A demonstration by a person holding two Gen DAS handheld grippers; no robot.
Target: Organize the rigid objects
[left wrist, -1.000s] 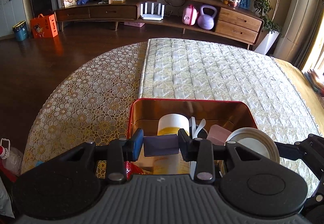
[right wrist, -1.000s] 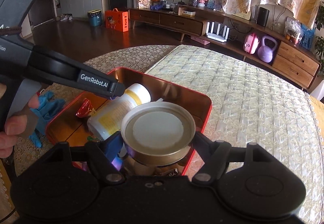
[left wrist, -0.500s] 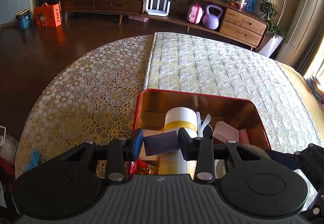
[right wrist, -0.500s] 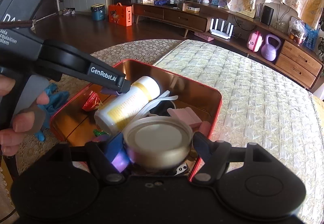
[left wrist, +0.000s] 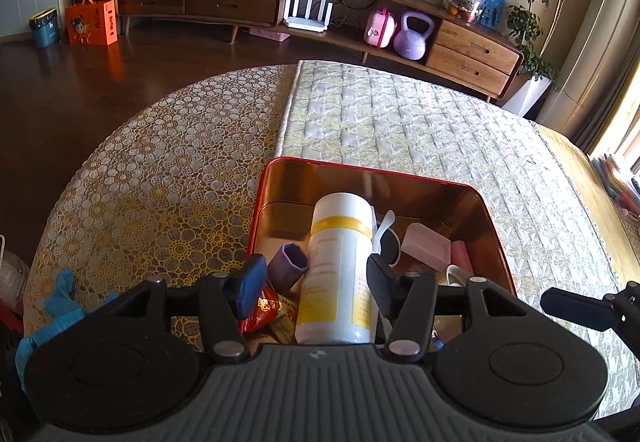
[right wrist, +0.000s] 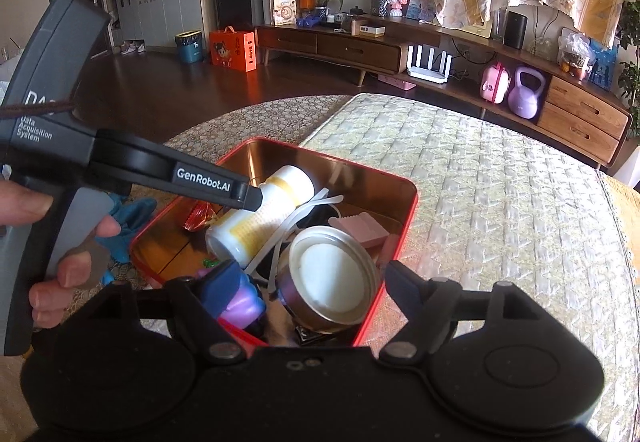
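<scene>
A red metal tin (left wrist: 372,173) stands on the table. In it lie a white bottle with yellow bands (left wrist: 340,270), a small purple cup-shaped piece (left wrist: 288,267), a pink box (left wrist: 426,248) and a white spoon (left wrist: 386,222). My left gripper (left wrist: 314,282) hovers over the tin's near end; its jaws are opening and the purple piece lies loose below them. In the right wrist view a round metal lid with a white centre (right wrist: 328,280) rests tilted in the tin (right wrist: 412,202). My right gripper (right wrist: 314,282) straddles it, open, with neither pad touching it.
A red wrapper (left wrist: 266,308) lies at the tin's near left corner. Blue gloves (left wrist: 52,306) sit on the lace tablecloth to the left. A hand (right wrist: 76,262) holds the left gripper (right wrist: 248,198) above the bottle. Quilted cloth (left wrist: 400,122) covers the far half of the table.
The left jaws spread and let go of the purple piece, which now lies beside the bottle. The right gripper set the lid down in the tin and its pads came off it.
</scene>
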